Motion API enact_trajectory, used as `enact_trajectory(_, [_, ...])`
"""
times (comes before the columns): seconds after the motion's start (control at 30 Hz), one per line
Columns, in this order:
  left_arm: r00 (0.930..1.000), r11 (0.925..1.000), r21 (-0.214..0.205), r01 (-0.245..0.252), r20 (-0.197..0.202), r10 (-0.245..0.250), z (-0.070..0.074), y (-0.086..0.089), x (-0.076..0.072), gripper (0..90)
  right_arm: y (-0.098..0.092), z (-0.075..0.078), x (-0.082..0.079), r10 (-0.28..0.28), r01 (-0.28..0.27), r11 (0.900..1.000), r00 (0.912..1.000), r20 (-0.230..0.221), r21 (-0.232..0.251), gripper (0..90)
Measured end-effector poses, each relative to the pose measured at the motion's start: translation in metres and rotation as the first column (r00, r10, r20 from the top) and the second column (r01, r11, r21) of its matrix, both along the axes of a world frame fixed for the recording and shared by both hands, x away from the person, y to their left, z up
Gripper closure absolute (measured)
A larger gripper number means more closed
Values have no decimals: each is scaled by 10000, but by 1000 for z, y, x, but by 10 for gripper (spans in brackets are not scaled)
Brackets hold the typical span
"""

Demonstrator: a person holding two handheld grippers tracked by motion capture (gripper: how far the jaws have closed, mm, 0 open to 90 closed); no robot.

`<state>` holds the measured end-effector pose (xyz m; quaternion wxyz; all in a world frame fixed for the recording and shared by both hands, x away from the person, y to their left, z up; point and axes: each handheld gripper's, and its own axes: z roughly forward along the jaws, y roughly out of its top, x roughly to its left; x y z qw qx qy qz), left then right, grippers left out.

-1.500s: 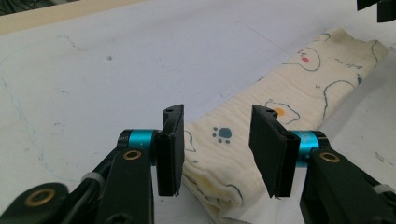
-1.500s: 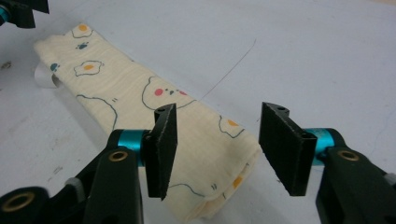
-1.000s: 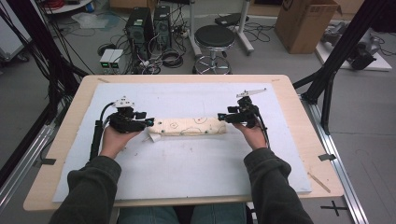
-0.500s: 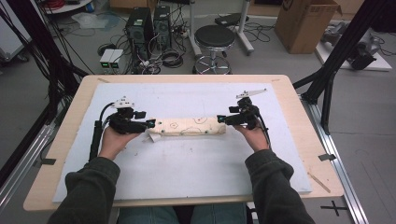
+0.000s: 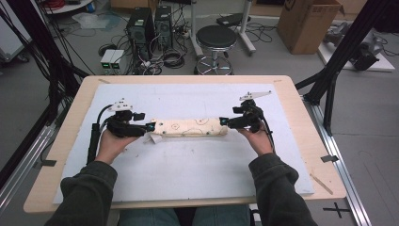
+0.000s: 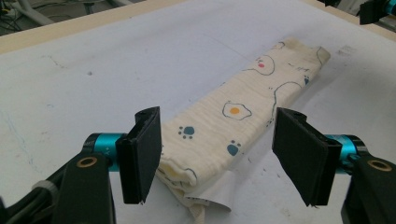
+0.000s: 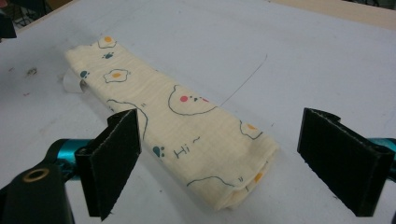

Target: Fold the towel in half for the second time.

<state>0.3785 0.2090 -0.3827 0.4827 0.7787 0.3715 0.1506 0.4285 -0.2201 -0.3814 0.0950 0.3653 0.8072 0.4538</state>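
On the white mat, the folded cloth is lying flat between the left gripper and right gripper, whose jaws have just been opening off its ends, suggesting the fold is finishing.

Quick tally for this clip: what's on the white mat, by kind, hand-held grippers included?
Folded cloth: 1
Hand-held gripper: 2, left hand-held gripper and right hand-held gripper, both open at the cloth's ends
Total: 3
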Motion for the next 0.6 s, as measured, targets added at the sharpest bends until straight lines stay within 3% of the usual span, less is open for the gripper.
enact_trajectory(0.37, [9999, 10000, -84, -48, 106, 49, -1, 8, -9, 313, 3, 4, -7, 95, -93, 9998, 9999, 118, -169, 126])
enact_trajectory(0.6, [9996, 9999, 125, 92, 250, -95, 2, 8, -16, 302, 2, 6, -11, 202, -200, 9997, 9996, 191, -142, 126])
